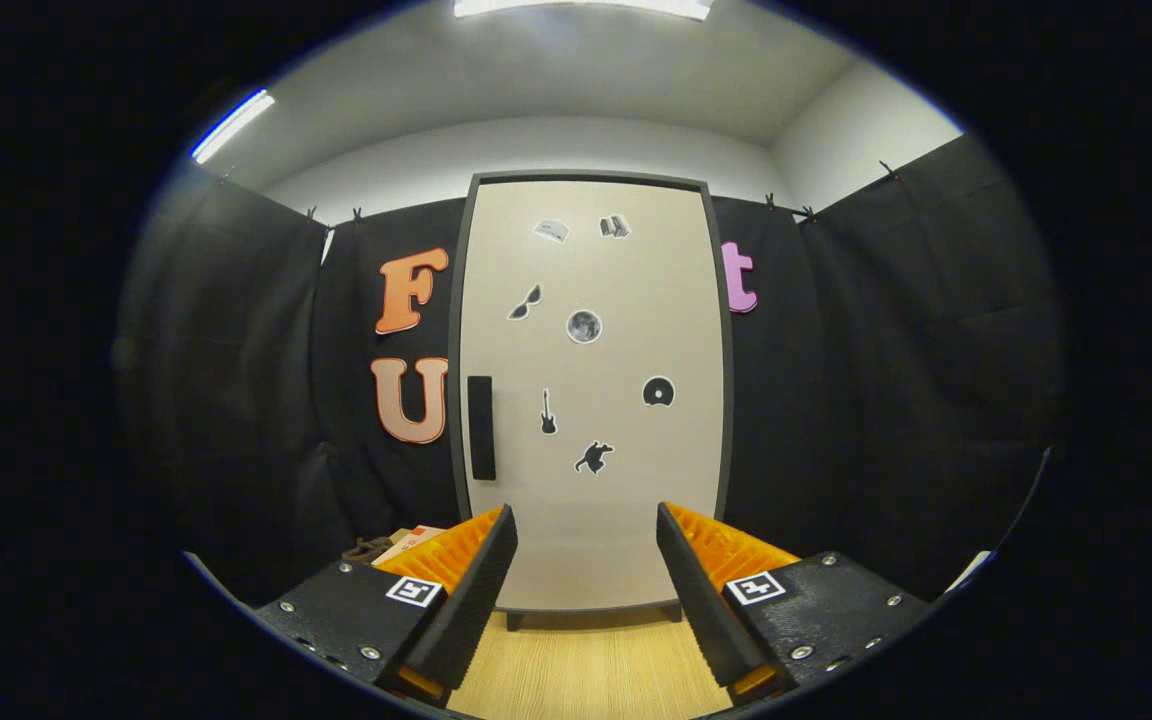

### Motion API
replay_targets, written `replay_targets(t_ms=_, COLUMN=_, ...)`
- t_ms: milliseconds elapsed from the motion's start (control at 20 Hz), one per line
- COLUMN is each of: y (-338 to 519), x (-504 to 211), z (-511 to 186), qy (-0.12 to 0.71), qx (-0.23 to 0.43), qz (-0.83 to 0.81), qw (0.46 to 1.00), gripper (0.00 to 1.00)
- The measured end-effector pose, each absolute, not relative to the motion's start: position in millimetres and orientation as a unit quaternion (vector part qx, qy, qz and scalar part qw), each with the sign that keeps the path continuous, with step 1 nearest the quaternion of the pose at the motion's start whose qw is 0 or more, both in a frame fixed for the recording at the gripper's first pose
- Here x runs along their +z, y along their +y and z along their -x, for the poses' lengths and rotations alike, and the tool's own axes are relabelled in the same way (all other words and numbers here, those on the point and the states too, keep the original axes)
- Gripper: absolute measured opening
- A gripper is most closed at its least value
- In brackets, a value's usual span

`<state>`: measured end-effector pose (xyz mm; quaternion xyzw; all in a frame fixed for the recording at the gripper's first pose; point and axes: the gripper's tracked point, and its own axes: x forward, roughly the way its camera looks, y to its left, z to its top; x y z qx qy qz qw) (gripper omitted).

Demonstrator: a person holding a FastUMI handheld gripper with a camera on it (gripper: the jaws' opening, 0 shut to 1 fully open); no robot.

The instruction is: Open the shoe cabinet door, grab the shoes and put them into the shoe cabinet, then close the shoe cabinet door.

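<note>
Facing shoe cabinet point(591, 400) square-on, door closed; gripper point(586, 570) fingers spread apart, holding nothing, likely lined up to reach dark handle point(481, 428) on door's left edge; shoes not made out

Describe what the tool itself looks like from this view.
The tool has two long tapered fingers with ribbed, sawtooth gripping faces. Each sits on a flat black plate fixed with silver screws and bearing a square black-and-white marker. It stands open, facing the closed cabinet door.
</note>
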<state>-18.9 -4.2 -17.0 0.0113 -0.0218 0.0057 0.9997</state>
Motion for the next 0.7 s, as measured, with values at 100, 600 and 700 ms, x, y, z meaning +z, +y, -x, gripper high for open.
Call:
replay_targets(t_ms=100, y=-12.5, x=-15.0, z=29.0, qy=-0.021, qx=0.0, qz=-0.012, qw=1.0, gripper=0.88)
replay_targets(t_ms=600, y=-5.7, x=-12.4, z=53.2, qy=-0.019, qx=0.009, qz=-0.011, qw=1.0, gripper=0.88)
replay_targets(t_ms=700, y=-2.4, x=-13.1, z=53.5, qy=-0.018, qx=0.013, qz=-0.009, qw=1.0, gripper=0.88)
